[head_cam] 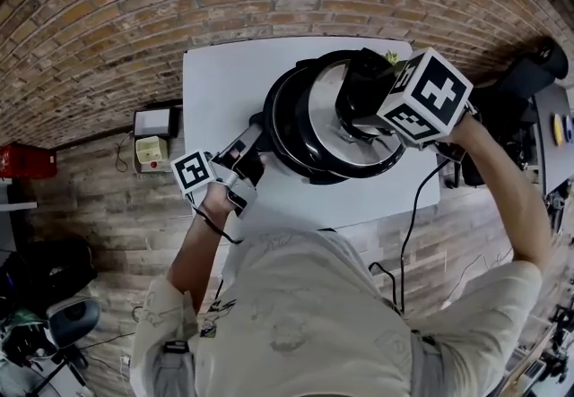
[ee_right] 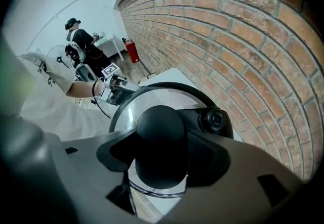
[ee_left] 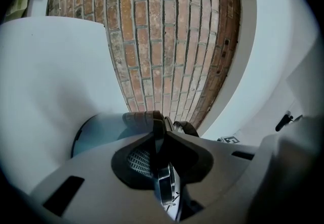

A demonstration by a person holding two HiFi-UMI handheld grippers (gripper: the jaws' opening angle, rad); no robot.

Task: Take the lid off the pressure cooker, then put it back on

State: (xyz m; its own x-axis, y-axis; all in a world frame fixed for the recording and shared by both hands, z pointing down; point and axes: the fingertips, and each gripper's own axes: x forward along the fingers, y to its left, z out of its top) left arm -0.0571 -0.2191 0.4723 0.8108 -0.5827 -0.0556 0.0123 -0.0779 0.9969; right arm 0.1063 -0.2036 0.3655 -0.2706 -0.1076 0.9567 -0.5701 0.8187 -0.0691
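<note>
while the lid [head_cam: 325, 104] hangs just above the cooker [head_cam: 285, 131], offset toward 3 o'clock on the white table [head_cam: 224, 81], keep it level so its rim clears. right gripper [ee_right: 161, 139], jaws wide, clamps the lid's black knob [ee_right: 158, 122]. left gripper [ee_left: 161, 167], nearly closed, pinches the cooker's handle [head_cam: 254, 142] at 8 o'clock.

We look steeply down on the pressure cooker [head_cam: 285, 131] from overhead. Our left gripper view faces level beside it. Our right gripper view sits close above, sharing its lid [ee_right: 152, 97] with the head view.

pot [ee_left: 98, 129] blurred, knob [ee_right: 161, 127] partly covered
</note>
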